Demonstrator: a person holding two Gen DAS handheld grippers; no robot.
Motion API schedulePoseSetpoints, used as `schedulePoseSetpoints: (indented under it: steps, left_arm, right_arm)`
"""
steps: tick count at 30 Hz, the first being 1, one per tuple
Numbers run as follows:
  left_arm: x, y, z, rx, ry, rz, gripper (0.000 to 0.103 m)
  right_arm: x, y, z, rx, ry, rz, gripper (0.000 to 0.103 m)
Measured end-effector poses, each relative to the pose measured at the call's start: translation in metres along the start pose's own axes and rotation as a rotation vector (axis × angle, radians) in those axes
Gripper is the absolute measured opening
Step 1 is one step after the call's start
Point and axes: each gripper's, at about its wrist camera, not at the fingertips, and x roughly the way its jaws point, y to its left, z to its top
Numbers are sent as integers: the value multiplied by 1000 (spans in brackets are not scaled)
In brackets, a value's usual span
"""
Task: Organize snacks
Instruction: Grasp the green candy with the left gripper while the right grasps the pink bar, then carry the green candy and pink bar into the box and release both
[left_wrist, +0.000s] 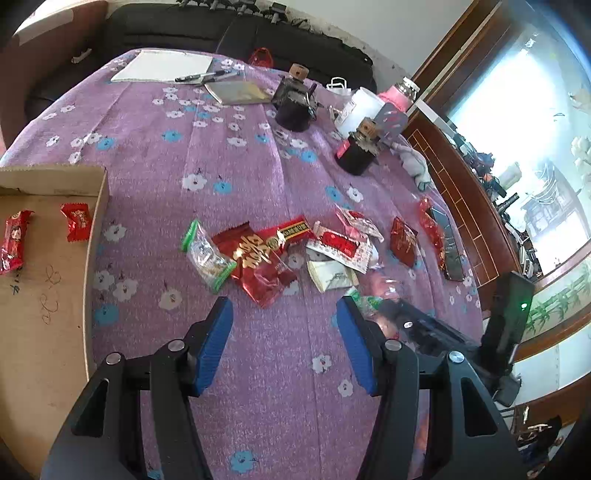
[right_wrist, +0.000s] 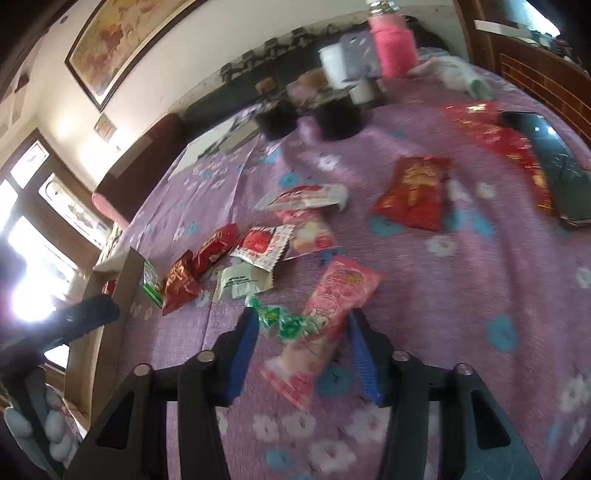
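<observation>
- Right gripper (right_wrist: 301, 334) is being held low over the purple flowered tablecloth (right_wrist: 461, 332) with its blue pads partly apart; a pink snack packet (right_wrist: 325, 325) is lying between them, yet no pad is seen pressing on it, so nothing is being gripped.
- Left gripper (left_wrist: 284, 339) is being held about half open above bare cloth, and nothing is being carried by it.
- Just beside the pink packet, a green-wrapped sweet (right_wrist: 284, 321) is being crowded against the left pad, so both could be caught together.
- Handling is being judged as follows: the pink packet looks light, soft and crinkly, with slippery film; it is best taken across its middle, where the filling gives the pads something to bite on, rather than by a flat sealed end.
- Further off, a loose heap of red and white packets (left_wrist: 266, 251) is lying mid-table, near the left gripper.
- At the table's left edge, a cardboard box (left_wrist: 48, 295) is being used for sorted snacks; two red sweets (left_wrist: 75, 221) are already lying inside.
- Much of the right wrist view is being smeared by blur, so printing on wrappers cannot be read, and the box's far side is being cut off by the frame.
</observation>
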Motion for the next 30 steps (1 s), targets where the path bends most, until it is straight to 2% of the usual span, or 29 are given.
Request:
schedulePoseSetpoints:
  steps: [1, 5, 6, 9, 13, 17, 20, 22, 25, 28, 30]
  left_arm:
    - [-1, 2, 0, -3, 1, -2, 57]
    - [1, 10, -4, -3, 14, 7, 57]
    - [3, 11, -5, -5, 18, 9, 57]
    - [7, 14, -10, -9, 34, 9, 57]
    - [14, 13, -14, -12, 51, 2, 57]
    - [17, 10, -16, -14, 58, -2, 57]
    - [20, 7, -18, -3, 68, -9, 57]
    - [22, 5, -19, 1, 69, -9, 57]
    - [22, 6, -19, -18, 65, -18, 57]
    - [20, 7, -19, -17, 61, -4, 57]
    - [20, 8, -19, -20, 61, 4, 57]
  right_arm:
    - [3, 12, -3, -60, 18, 37, 33]
    - [-7, 56, -23, -271, 78, 297, 32]
    - [-11, 59, -25, -286, 65, 302, 33]
    - [-14, 59, -24, -276, 33, 235, 39]
    - [-5, 63, -31, -242, 92, 177, 39]
    - [-13, 74, -41, -211, 86, 61, 51]
    - [-24, 74, -47, -167, 76, 107, 51]
    - [-27, 84, -51, -171, 75, 89, 51]
    - [-17, 102, -53, -210, 86, -3, 51]
    - [-2, 115, -57, -225, 99, -56, 51]
    - [7, 118, -60, -225, 108, -87, 45]
